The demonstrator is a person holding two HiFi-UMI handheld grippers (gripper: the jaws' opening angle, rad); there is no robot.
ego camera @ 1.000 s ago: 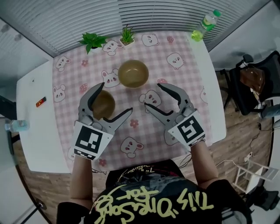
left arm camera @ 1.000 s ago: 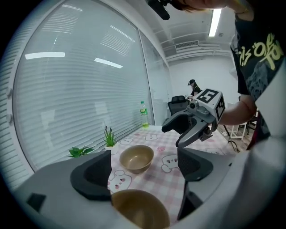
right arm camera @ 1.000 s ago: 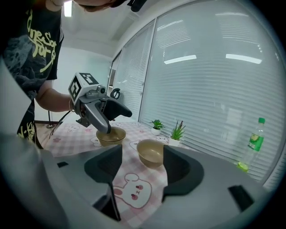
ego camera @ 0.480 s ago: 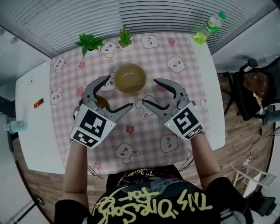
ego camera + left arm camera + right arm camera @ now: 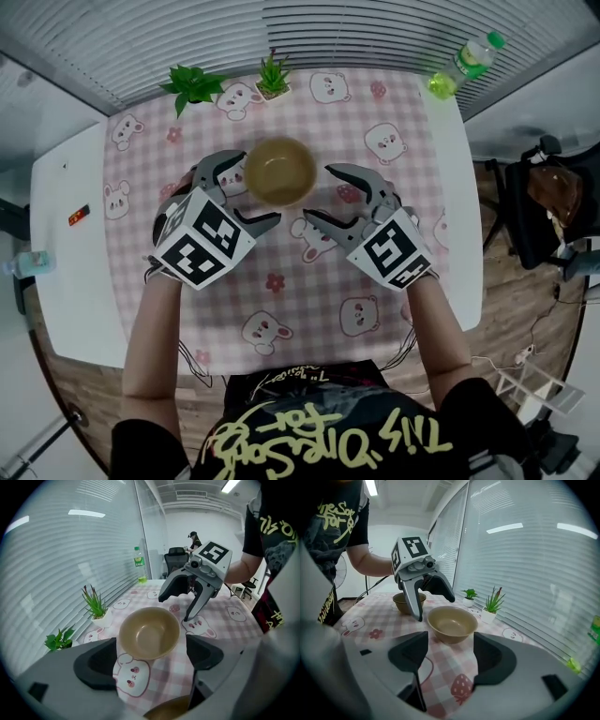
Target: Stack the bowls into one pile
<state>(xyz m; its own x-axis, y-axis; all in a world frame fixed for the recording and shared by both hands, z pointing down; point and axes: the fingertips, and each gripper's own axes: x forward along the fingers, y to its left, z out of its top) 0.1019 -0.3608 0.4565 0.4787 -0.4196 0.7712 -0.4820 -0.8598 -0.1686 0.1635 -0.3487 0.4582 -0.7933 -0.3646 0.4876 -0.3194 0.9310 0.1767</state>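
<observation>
A large tan bowl stands upright on the pink checked tablecloth. My left gripper is open at the bowl's left side, and the open right gripper is at its right. Neither touches the bowl. In the left gripper view the tan bowl lies just ahead of the open left gripper, with the right gripper beyond it. A smaller brown bowl sits behind the left gripper; its rim shows under the left jaws. The head view hides it.
Two small potted plants stand at the table's far edge. A green bottle is at the far right corner. A small red object lies on the white table at left. A chair stands off right.
Both grippers have moved forward and closed in on the tan bowl from either side. The left gripper now covers the small brown bowl in the head view. Both stay open.
</observation>
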